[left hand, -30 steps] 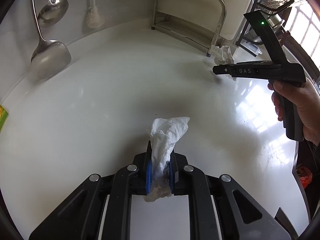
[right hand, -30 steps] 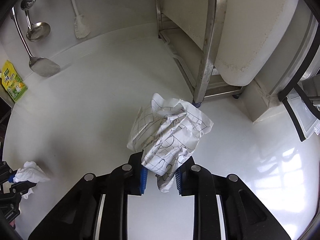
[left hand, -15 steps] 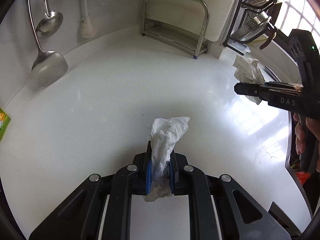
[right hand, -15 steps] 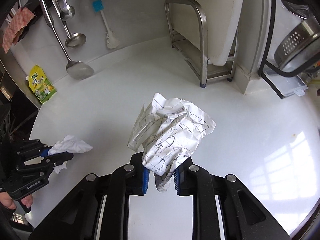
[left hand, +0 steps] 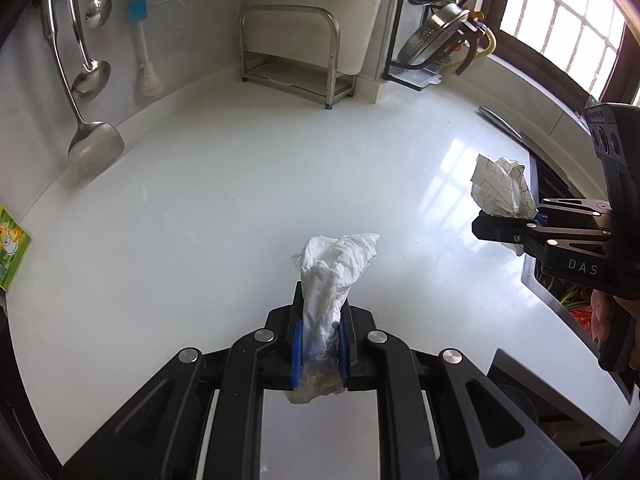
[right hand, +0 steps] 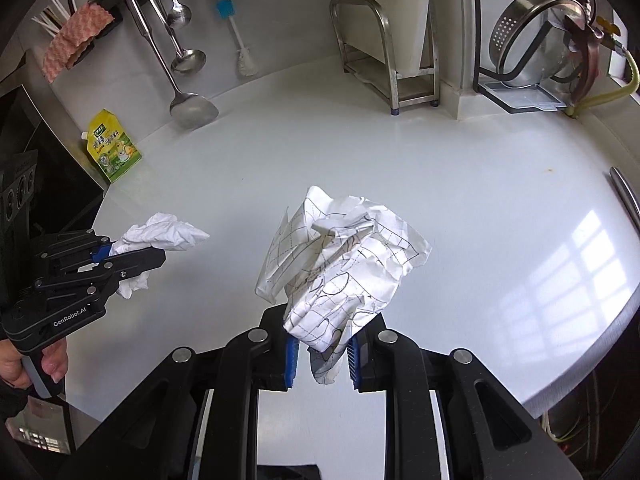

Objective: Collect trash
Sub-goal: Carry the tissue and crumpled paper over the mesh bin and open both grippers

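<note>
Both grippers loaded, above the white worktop (left hand: 224,184).
Left gripper (left hand: 319,344) clamps a white tissue (left hand: 336,264); right gripper (right hand: 322,354) grips crumpled printed paper (right hand: 344,256).

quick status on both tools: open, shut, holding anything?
Left tool: shut on the white tissue.
Right tool: shut on the crumpled printed paper.

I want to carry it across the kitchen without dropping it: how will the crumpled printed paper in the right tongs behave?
The paper is probably very light: it stands up above the right tongs without sagging. It seems fairly stiff, since its creases hold sharp. Only its lower tail sits between the pads, so a quick swing might pull it loose.
</note>
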### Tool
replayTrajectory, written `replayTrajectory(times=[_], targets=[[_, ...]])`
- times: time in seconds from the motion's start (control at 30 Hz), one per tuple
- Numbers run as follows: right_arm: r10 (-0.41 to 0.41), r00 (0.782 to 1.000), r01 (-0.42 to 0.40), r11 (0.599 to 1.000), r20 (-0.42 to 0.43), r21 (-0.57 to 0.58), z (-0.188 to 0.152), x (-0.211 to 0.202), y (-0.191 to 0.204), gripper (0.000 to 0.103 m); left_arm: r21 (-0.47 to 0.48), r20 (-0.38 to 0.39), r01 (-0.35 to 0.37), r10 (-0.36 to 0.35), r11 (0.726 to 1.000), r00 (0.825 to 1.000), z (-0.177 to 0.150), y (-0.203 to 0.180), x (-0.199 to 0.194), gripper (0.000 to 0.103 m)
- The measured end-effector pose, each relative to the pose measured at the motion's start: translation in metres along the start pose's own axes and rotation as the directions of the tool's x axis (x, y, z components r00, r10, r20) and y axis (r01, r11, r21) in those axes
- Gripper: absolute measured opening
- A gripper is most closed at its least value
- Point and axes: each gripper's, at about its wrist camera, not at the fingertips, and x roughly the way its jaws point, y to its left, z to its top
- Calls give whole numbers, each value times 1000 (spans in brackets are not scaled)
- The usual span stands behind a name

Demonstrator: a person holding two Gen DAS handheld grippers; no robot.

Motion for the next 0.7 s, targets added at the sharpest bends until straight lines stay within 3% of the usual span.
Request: replayTrajectory(times=[0.33, 0.7], targets=[[-2, 1000, 2, 1000, -19, 23, -79, -48, 17, 19, 104, -40, 63, -59, 993, 997, -49, -55, -28, 14], [12, 998, -2, 989, -67, 149, -171, -74, 20, 19, 187, -112, 146, -127, 971, 986, -95, -99, -36, 14]])
